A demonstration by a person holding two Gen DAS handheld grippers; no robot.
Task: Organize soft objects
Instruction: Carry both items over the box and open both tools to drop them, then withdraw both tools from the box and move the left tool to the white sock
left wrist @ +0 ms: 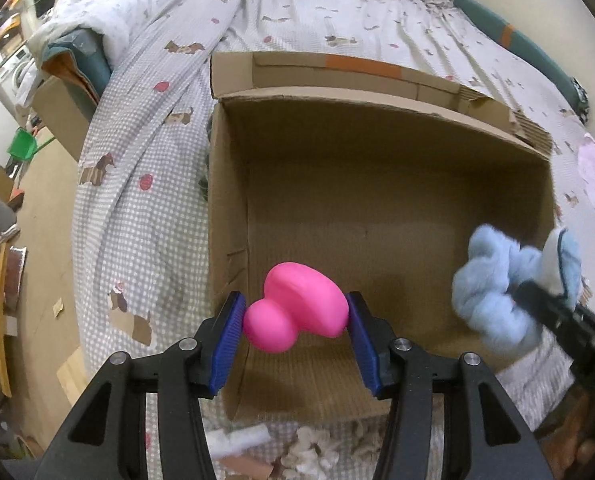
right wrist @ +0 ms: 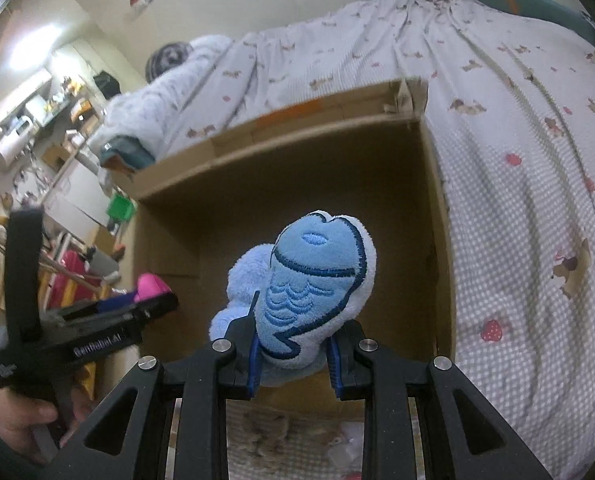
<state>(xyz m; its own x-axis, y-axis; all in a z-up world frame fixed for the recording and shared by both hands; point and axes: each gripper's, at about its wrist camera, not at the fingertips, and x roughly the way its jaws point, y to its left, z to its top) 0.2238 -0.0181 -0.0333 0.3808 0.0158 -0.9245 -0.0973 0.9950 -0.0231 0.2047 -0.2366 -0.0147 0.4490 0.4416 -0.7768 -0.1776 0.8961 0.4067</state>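
Pink toy (left wrist: 297, 306); blue plush (right wrist: 309, 280); gingham sheet (left wrist: 137, 184).

A lived-in bedroom at home.
A bed (left wrist: 145, 208) with a checked, dog-printed sheet fills the scene, a rumpled duvet (left wrist: 97, 12) heaped at one end; a cardboard box (left wrist: 377, 128) sits on it, and cluttered kitchen shelves (right wrist: 37, 120) show beyond.

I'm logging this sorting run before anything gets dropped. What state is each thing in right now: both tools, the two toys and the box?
Left tool: shut on the pink squishy toy, held over the box.
Pink squishy toy: gripped between the blue pads, off the box floor.
Right tool: shut on the blue fish plush.
Blue fish plush: held upright above the box.
Cardboard box: open, flaps folded out, nothing visible on its floor.
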